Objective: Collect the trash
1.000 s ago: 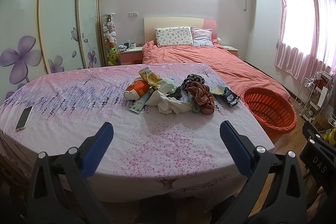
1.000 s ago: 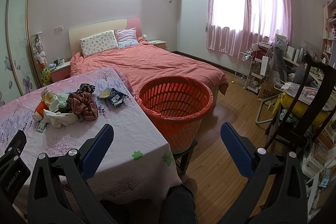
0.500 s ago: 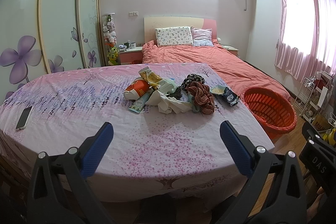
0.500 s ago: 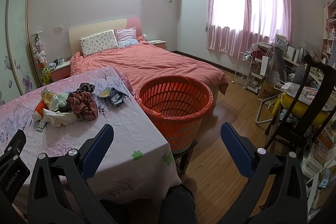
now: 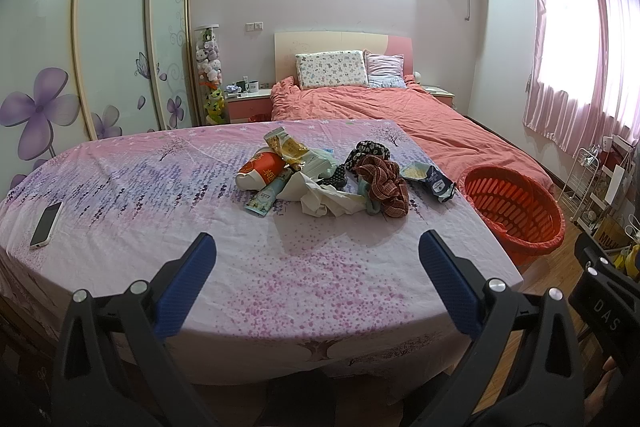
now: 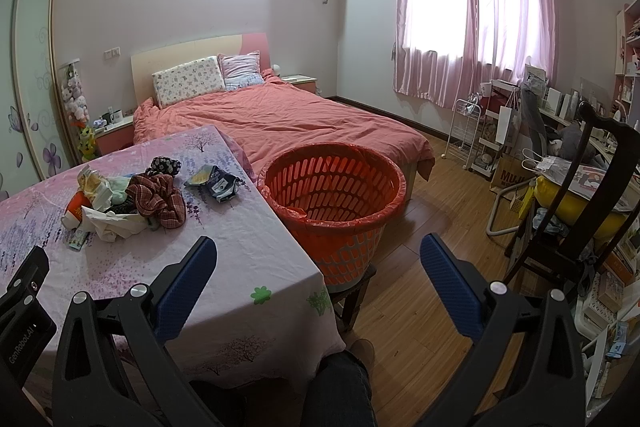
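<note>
A pile of trash [image 5: 320,179] lies on the table with the pink flowered cloth [image 5: 160,195]: snack wrappers, an orange cup [image 5: 262,169], white paper, a plaid cloth [image 5: 384,183] and a dark blue bag [image 5: 434,181]. The pile also shows in the right wrist view [image 6: 128,203]. An orange basket [image 6: 332,203] stands on a stool beside the table's right edge; it also shows in the left wrist view [image 5: 516,211]. My left gripper [image 5: 316,263] is open and empty above the table's near edge. My right gripper [image 6: 318,263] is open and empty, near the basket.
A phone [image 5: 46,225] lies at the table's left side. A bed with an orange cover [image 6: 280,119] stands behind the table. A dark wooden chair [image 6: 580,207] and a cluttered desk are at the right. A white rack [image 6: 466,131] stands by the curtain.
</note>
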